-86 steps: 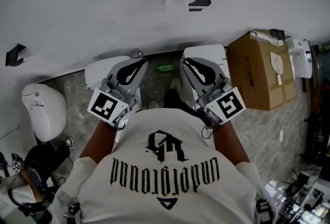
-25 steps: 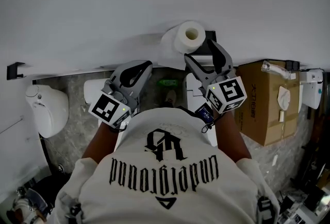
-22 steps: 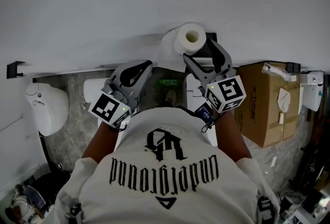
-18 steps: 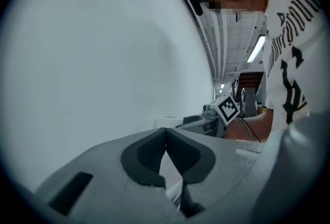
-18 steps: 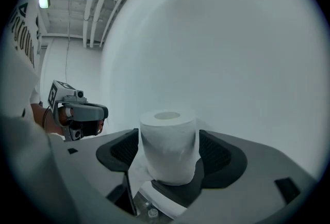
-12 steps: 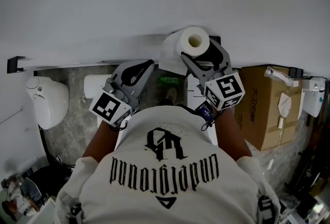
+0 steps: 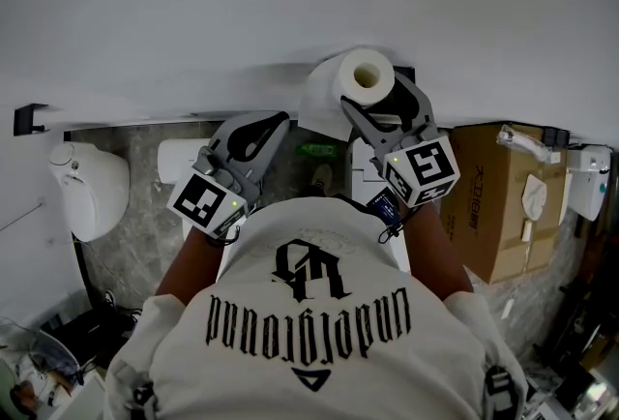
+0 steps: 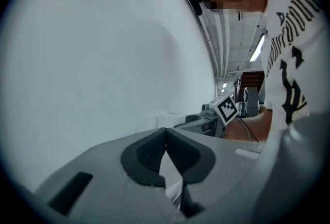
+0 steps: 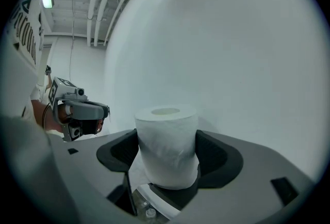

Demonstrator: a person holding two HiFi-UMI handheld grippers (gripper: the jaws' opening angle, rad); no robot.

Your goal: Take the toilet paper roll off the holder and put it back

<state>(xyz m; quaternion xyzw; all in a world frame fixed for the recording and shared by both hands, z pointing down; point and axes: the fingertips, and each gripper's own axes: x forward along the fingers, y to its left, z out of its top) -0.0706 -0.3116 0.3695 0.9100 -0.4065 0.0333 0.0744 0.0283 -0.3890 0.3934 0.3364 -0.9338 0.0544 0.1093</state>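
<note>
right tongs gripping roll (newly reached), left tongs closed

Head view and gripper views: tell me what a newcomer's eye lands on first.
The white toilet paper roll stands out first, upright against the bare wall, pinched on both sides by the jaws of the right gripper. To its left the left gripper has its jaws shut on nothing. A brown cardboard box sits on the floor at the head view's right.
</note>
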